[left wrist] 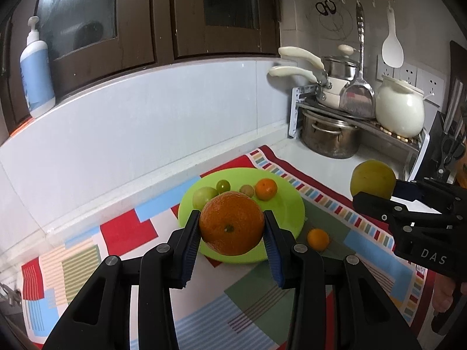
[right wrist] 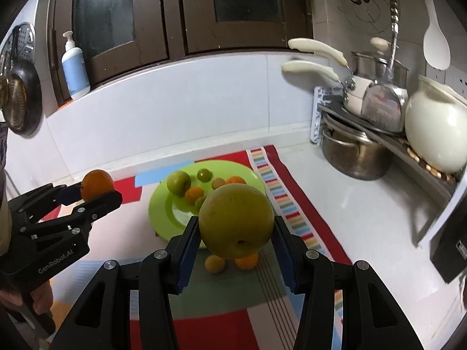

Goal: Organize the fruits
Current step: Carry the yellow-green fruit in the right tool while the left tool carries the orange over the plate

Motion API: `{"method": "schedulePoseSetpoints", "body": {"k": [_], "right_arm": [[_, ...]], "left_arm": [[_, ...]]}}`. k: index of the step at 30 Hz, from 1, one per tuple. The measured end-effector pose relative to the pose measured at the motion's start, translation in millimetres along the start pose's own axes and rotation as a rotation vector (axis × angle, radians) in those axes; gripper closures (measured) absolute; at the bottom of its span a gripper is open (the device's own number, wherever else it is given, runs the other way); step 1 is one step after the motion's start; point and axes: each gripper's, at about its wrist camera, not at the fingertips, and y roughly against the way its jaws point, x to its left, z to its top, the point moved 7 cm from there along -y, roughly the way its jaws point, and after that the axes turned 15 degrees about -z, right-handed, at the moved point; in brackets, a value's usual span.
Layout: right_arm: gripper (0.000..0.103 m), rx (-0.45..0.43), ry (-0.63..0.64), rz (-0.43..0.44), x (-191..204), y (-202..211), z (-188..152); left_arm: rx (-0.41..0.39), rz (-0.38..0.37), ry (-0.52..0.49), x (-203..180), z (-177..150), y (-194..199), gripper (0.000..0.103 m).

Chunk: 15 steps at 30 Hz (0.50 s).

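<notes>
Where the left wrist camera looks down its fingers, the left gripper (left wrist: 232, 227) is clamped on a big orange (left wrist: 232, 223), held in the air above the near part of the green plate (left wrist: 289, 204). On the plate lie a green fruit (left wrist: 202, 197), a small green one (left wrist: 223, 185), a brownish one (left wrist: 246, 189) and a tangerine (left wrist: 266, 188). A small orange fruit (left wrist: 318, 239) sits on the patterned mat (left wrist: 125, 233), just beside the plate's right edge. At right, the right gripper (left wrist: 376, 191) grips a yellow-green pear (left wrist: 372, 179) above the mat. A steel pot (left wrist: 329, 137) stands under the rack in the corner.

In the right wrist view, the right gripper (right wrist: 235, 227) is closed on the pear (right wrist: 236, 220), raised over the plate's (right wrist: 159, 204) near right edge. Two small orange fruits (right wrist: 215, 264) show on the mat (right wrist: 292, 204) below the pear. At left, the left gripper (right wrist: 95, 191) pinches the orange (right wrist: 97, 183), off the plate's left side. A soap bottle (right wrist: 74, 67) stands on the ledge.
</notes>
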Motion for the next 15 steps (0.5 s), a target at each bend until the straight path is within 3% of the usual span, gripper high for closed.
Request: {"method": "schedulePoseSetpoints", "body": {"k": [15], "right_arm": [[0.054,0.012,0.079,0.069,32,-47,33]], "left_arm": [[0.028,-0.002,0.049,35,16,-37,0.062]]}}
